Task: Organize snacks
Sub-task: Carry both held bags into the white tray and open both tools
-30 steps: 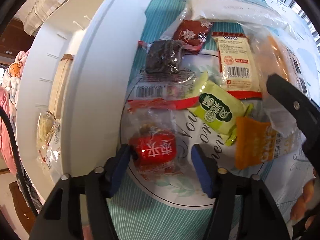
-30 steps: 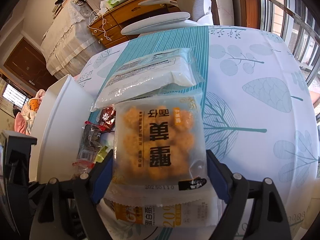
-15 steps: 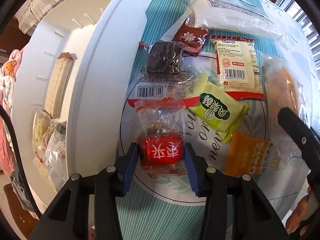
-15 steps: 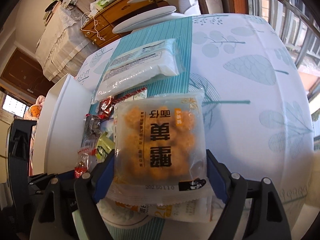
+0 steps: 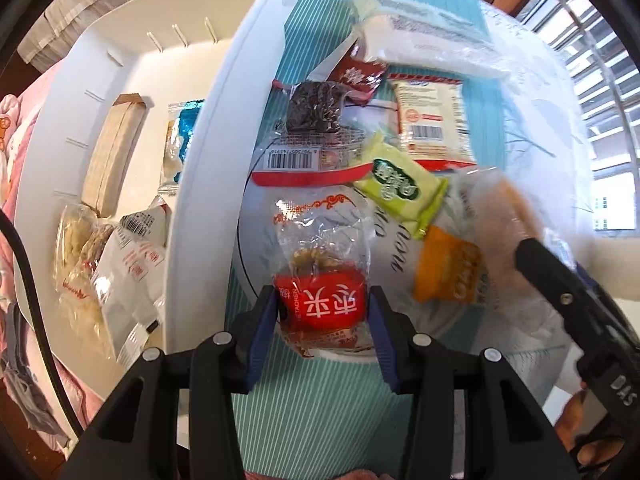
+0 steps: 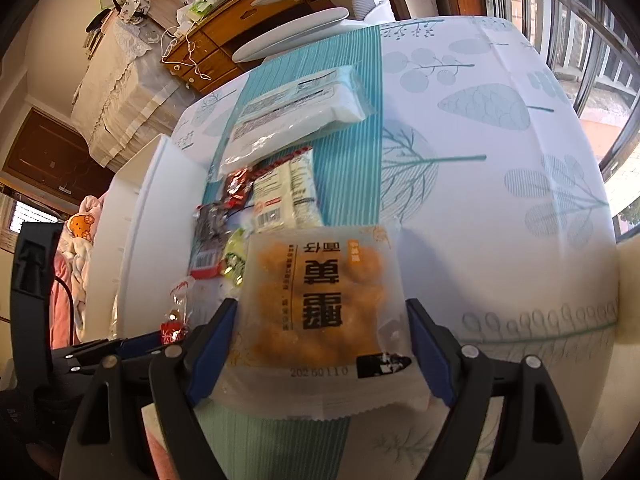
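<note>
Left gripper (image 5: 322, 316) clamped on red-labelled clear nut packet (image 5: 320, 280), pads pressing both sides of red band, packet lifted just above tablecloth (image 5: 320, 408). Right gripper (image 6: 320, 348) holds wide frosted bag of orange puffs (image 6: 320, 304) by its edges, jaws spread wide around it. White storage bin (image 5: 208, 152) lies just left of snack pile, several packets already inside. Judgement: carry each clear over bin wall before release; keep squeeze light, puffs likely crush; avoid snagging green packet (image 5: 400, 186).

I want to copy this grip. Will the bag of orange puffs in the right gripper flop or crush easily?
The puff bag probably sags: thin film, its bottom seam hangs loose below the right gripper. Likely light and crushable; the puffs look airy.
</note>
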`<state>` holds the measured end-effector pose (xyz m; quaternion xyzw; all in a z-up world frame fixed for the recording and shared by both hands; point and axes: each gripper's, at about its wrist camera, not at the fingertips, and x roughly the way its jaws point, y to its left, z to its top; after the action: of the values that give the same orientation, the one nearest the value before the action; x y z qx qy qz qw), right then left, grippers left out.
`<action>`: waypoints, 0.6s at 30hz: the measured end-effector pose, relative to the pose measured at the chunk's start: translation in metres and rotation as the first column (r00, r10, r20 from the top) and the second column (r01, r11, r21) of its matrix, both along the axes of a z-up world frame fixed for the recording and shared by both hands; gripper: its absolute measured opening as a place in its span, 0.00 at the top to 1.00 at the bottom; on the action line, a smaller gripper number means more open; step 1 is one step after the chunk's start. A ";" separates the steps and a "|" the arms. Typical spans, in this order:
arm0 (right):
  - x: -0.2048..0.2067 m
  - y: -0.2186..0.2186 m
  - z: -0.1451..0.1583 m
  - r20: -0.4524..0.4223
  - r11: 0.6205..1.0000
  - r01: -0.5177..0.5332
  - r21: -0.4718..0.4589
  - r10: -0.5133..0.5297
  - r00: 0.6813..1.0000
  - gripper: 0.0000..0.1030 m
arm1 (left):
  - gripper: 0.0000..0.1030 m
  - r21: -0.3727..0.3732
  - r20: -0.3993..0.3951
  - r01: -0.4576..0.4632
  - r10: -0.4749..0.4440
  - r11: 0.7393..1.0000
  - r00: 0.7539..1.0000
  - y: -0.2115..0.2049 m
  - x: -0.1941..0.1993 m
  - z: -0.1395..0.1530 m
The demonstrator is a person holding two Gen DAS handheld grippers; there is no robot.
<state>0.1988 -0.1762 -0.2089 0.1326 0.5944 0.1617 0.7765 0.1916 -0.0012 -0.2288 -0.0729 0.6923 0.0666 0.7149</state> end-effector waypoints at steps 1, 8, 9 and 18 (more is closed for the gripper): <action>-0.003 0.001 0.003 0.001 1.000 -0.001 0.002 0.001 1.000 0.20 | 0.57 -0.017 0.013 0.006 -0.006 1.000 1.000 0.001 -0.003 0.005; -0.018 0.012 0.018 0.019 1.000 0.012 -0.005 -0.012 1.000 0.20 | 0.57 -0.090 0.109 0.077 -0.067 0.993 0.992 0.011 -0.023 0.041; -0.020 0.014 0.021 0.024 1.000 0.021 -0.005 -0.020 1.000 0.20 | 0.57 -0.100 0.123 0.090 -0.078 0.991 0.989 0.015 -0.025 0.050; -0.042 0.038 0.059 0.073 0.993 0.120 0.021 -0.121 0.990 0.20 | 0.57 -0.179 0.285 0.248 -0.191 0.952 0.939 0.031 -0.030 0.097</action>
<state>0.1563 -0.1386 -0.1498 0.1688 0.5548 0.1242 0.8052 0.1619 0.0302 -0.1318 -0.0789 0.5976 -0.0985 0.7918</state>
